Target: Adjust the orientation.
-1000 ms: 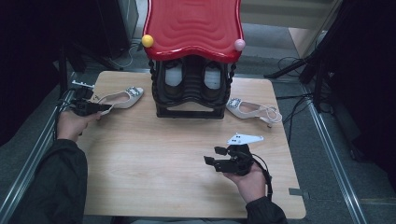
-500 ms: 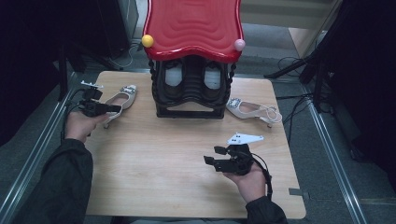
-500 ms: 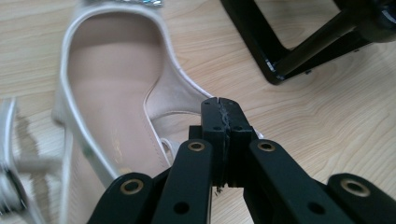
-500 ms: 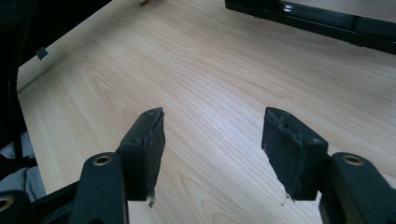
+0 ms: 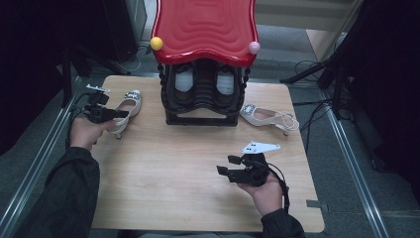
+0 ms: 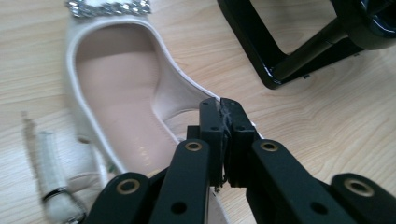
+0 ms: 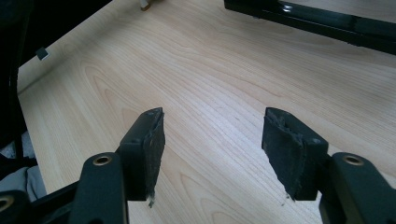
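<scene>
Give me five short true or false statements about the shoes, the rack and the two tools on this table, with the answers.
1. The left tool is shut on the rim of the left shoe. True.
2. The right tool holds the right shoe. False: its jaws stand open over bare table.
3. The rack has a red top. True.
4. Both shoes lie on the same side of the rack. False: one on each side.
5. The rack's shelves are empty. False: a pair of shoes sits inside.

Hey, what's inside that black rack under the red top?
Inside the black rack stand two shoes, pale insoles facing out, one each side. The red top and the rack's dark frame cover their upper and lower ends.
</scene>
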The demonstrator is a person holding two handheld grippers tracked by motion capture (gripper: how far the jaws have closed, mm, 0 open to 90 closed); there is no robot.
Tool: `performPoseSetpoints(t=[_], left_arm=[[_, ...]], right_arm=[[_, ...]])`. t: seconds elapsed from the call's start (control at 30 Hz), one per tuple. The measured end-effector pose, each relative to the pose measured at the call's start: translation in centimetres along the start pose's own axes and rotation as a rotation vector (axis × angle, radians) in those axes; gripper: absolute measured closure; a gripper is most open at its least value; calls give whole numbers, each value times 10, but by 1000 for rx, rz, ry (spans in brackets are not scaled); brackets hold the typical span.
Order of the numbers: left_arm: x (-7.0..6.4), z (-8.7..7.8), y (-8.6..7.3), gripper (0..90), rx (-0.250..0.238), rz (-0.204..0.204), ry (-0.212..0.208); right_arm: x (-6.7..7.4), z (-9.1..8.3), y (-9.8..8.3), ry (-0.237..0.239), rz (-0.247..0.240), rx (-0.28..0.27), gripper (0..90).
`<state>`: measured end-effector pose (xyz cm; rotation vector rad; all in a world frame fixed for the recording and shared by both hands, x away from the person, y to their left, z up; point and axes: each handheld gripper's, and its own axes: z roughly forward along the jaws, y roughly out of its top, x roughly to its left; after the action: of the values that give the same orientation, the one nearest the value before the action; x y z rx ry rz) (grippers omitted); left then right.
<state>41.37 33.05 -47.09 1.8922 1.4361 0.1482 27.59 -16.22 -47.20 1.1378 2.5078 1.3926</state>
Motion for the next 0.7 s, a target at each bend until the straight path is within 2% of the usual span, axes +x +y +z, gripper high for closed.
performPoseSetpoints(t=[0.13,0.3,0.33,0.47,0.7], left_arm=[[1,-9,2,853,-10,0,7],[5,-17,3,748,-31,-27,10],[8,-20,4,698,-37,-23,21],[11,-27,5,611,-59,-28,30],[19,-31,6,533,-65,-26,63]], right_arm=[[-1,0,0,0,0,-3,403],[-1,0,0,-3,-1,0,403],[-1,0,-1,-4,-3,3,403],[-1,1,-1,-2,-2,8,402],[-1,2,-2,-4,4,9,401]])
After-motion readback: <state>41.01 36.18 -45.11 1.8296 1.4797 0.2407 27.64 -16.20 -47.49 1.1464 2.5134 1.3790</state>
